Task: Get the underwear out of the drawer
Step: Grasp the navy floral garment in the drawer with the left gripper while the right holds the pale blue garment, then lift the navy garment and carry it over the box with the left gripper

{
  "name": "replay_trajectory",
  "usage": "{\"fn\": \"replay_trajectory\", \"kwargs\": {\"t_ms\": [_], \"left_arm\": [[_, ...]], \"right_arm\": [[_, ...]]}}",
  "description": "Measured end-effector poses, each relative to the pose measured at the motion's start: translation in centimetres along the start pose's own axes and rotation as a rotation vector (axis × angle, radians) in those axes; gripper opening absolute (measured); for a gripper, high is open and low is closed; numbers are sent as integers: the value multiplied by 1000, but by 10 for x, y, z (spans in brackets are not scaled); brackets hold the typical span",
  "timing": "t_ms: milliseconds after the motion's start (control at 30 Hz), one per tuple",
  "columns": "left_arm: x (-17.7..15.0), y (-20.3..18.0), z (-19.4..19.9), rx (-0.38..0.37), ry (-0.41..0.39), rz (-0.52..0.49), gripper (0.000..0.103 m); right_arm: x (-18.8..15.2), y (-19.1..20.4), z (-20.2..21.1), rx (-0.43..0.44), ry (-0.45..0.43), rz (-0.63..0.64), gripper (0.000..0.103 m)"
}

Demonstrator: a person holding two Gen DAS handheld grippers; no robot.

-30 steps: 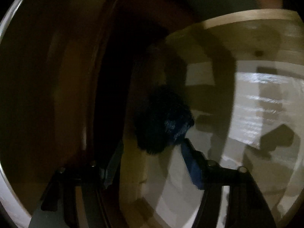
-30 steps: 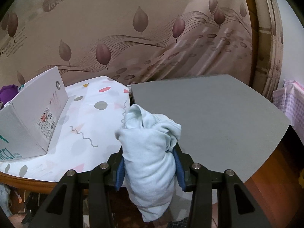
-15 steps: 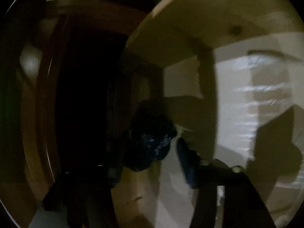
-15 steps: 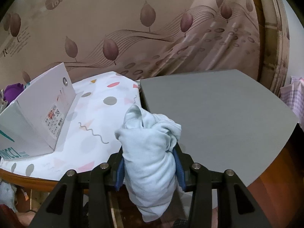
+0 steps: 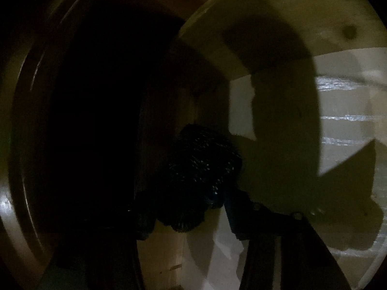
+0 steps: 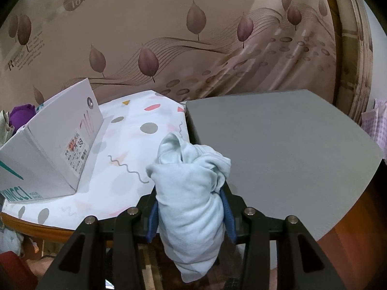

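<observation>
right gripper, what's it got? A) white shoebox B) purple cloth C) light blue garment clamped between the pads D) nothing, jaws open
C: in the right wrist view the right gripper is shut on the light blue garment, which bulges above and hangs below the blue pads.

Pale blue underwear [image 6: 191,193], dark speckled bundle [image 5: 203,169], grey board [image 6: 278,140], white cloth [image 6: 135,145] with pastel shapes.

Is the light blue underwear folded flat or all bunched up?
Bunched up. The underwear is a crumpled wad squeezed in the right gripper.
</observation>
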State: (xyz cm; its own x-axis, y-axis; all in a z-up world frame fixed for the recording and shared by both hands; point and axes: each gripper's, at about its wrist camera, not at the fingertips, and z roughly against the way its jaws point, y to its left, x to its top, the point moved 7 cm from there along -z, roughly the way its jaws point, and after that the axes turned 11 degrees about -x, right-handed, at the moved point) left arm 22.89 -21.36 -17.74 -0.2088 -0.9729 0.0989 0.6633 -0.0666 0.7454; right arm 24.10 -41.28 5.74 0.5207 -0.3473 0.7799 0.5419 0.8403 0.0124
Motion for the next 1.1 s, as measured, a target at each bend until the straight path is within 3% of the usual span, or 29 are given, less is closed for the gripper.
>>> {"fn": "replay_trajectory", "kwargs": {"t_ms": [67,167,233,500,633,733,833,867,900,933,967,1100], "left_arm": [[-5,1,-8,-66,5,34,19],[-11,11,-18,-66,8,30,15],[-10,10,-13,-104,9,49,14],[-21,5,30,-382,49,43,14],[-27,6,45,-517,100,96,14],[-35,7,53,-579,130,146,15],[-40,10,55,-604,160,206,23],[-41,12,56,-611,164,230,30],[-56,13,59,-618,166,256,39],[-61,16,61,-605,160,283,59],[-58,21,64,-596,146,309,72],[-36,22,79,-663,145,410,81]], "right_arm": [[-1,1,0,1,2,4,44],[0,2,1,5,-6,6,44],[-1,2,2,1,-9,10,44],[-2,0,2,8,2,-9,44],[-1,0,1,11,0,-17,44],[-1,0,2,17,-1,-20,44],[-1,-2,3,11,-8,-23,44],[0,-3,3,9,-7,-27,44],[0,-4,3,9,-7,-34,44],[0,-6,3,7,-9,-42,44],[1,-9,3,2,-11,-48,44],[2,-16,2,-12,-8,-68,44]]}}
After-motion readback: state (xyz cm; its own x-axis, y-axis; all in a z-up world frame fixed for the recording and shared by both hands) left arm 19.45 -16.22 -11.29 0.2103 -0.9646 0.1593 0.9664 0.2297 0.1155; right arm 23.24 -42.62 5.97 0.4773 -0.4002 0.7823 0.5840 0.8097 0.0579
